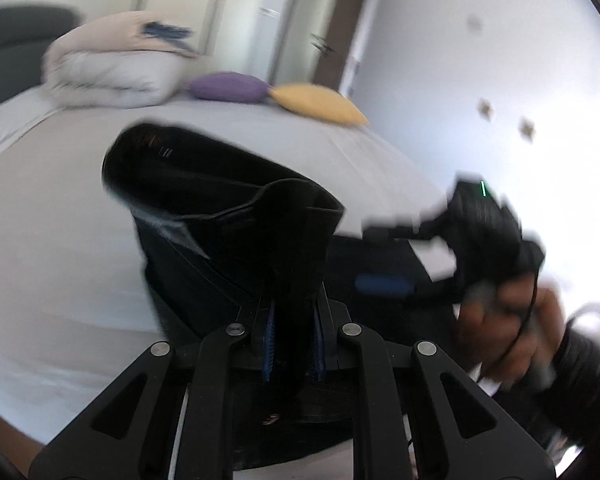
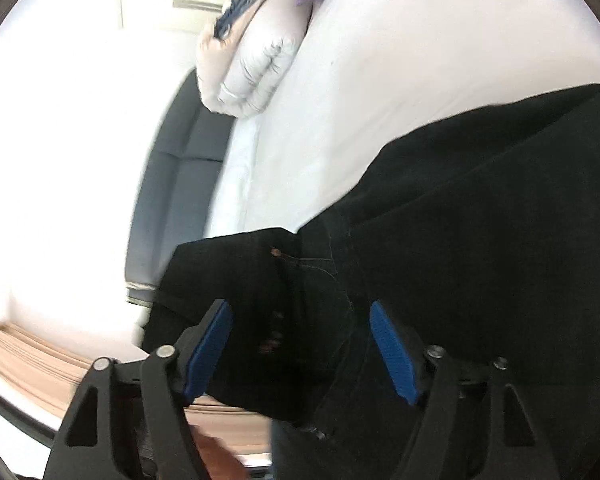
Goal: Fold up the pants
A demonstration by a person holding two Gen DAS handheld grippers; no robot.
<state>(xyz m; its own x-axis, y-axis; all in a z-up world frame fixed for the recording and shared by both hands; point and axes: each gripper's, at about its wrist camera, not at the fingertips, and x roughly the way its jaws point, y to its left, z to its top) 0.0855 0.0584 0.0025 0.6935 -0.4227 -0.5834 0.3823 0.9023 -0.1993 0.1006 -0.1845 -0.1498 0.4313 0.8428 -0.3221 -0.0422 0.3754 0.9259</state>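
Note:
The black pants (image 1: 220, 200) lie on the white bed (image 1: 60, 240). One bunched part of them is lifted above the sheet. My left gripper (image 1: 294, 312) is shut on that raised fold, its blue pads pressing the dark cloth from both sides. To its right, a hand (image 1: 508, 320) holds my right gripper (image 1: 380, 258), which is blurred. In the right wrist view the right gripper (image 2: 300, 308) stands open. Its blue pads are wide apart over the pants (image 2: 480, 240) near a rivet and seam, and they do not press on the cloth.
A folded pale duvet (image 1: 112, 64) lies at the far end of the bed beside a purple cushion (image 1: 228, 86) and a yellow cushion (image 1: 320, 102). A dark grey padded piece (image 2: 180, 184) stands past the bed's edge. Wooden floor (image 2: 20, 360) shows below it.

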